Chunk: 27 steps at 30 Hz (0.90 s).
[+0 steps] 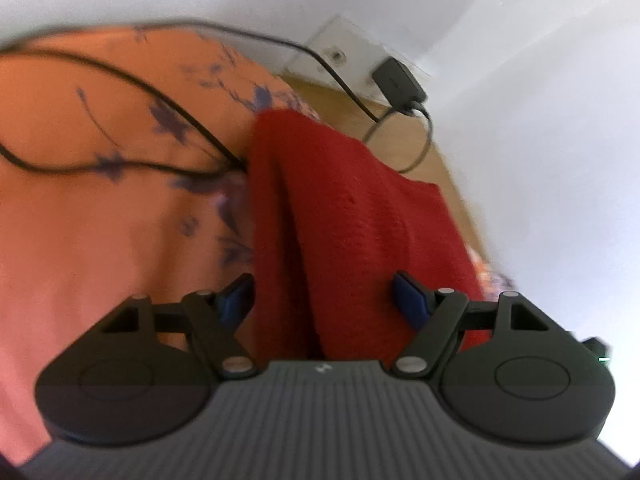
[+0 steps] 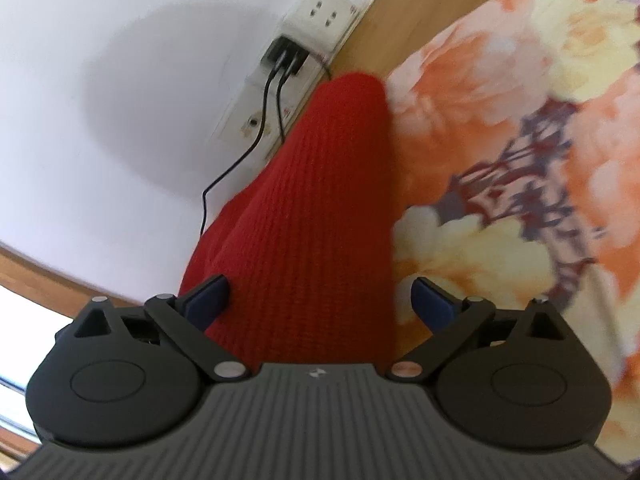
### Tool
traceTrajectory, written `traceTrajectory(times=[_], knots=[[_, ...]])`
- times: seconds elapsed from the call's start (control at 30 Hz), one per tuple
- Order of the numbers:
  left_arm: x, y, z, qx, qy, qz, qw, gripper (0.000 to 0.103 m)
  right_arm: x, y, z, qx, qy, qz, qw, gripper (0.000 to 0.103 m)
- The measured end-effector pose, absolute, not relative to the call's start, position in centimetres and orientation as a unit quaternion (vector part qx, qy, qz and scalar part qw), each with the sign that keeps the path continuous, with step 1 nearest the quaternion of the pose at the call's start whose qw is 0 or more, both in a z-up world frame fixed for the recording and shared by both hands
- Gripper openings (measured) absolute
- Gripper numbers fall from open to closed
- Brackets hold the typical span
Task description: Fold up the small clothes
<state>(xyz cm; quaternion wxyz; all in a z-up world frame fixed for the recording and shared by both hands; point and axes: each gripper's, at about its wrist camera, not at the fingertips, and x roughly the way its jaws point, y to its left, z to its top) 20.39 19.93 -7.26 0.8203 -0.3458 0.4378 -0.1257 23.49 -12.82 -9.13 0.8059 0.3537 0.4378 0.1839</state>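
Left gripper [image 1: 324, 294] stood spread wide, blue pads [image 1: 236, 300] well apart, nothing pinched. The red knit [image 1: 340, 216] ran forward between the fingers, bunched in long folds; I couldn't tell whether a pad touched it. Knit lay on the orange floral sheet [image 1: 100, 220] of the bed. Black cables [image 1: 152, 92] trailed over the sheet on the left and met the knit's left edge. Past the knit, a strip of wood [image 1: 404, 140], then a black adapter [image 1: 398, 80] with a looped cord against the white wall [image 1: 540, 120], a socket plate [image 1: 344, 52] beside it.

Right gripper [image 2: 320, 298] was also spread, holding nothing. Same knit [image 2: 304, 220] stretched ahead between its fingers, ribbed, tapering to a rounded far end. Left pad [image 2: 208, 298] overlapped the knit's edge; right pad sat clear over the sheet [image 2: 520, 140]. Beyond, wood trim [image 2: 372, 32], then the wall [image 2: 100, 80] with the socket strip [image 2: 320, 12] and two plugged cables [image 2: 256, 132] hanging down. View blurred at right.
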Motion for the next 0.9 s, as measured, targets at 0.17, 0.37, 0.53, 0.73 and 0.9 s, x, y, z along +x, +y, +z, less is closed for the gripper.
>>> traceTrajectory(times=[0.17,0.37,0.53,0.73,0.9], knots=[[20.5,19.4,-7.8,-0.355,0.434,-0.15,0.814,0.063,23.4,-10.1,-8.4,0.32,0.434,0.189,0.821,0.094],[19.6,19.7,-6.4,-0.349,0.425,-0.168,0.818,0.049,20.9,-9.3,-5.3,0.301,0.396,0.18,0.849,0.072],[18.0,19.3,-4.4,-0.351,0.417,-0.188,0.817,0.045,18.3,-9.3,-2.4,0.306,0.36,0.179,0.863,0.071],[14.4,16.6,-1.2,-0.316,0.398,-0.209,0.836,0.043,14.0,-10.9,0.3,0.311,0.337,0.188,0.869,0.07],[11.8,13.5,-0.6,-0.318,0.393,-0.214,0.836,0.044,10.1,-13.5,1.8,0.307,0.327,0.183,0.875,0.07]])
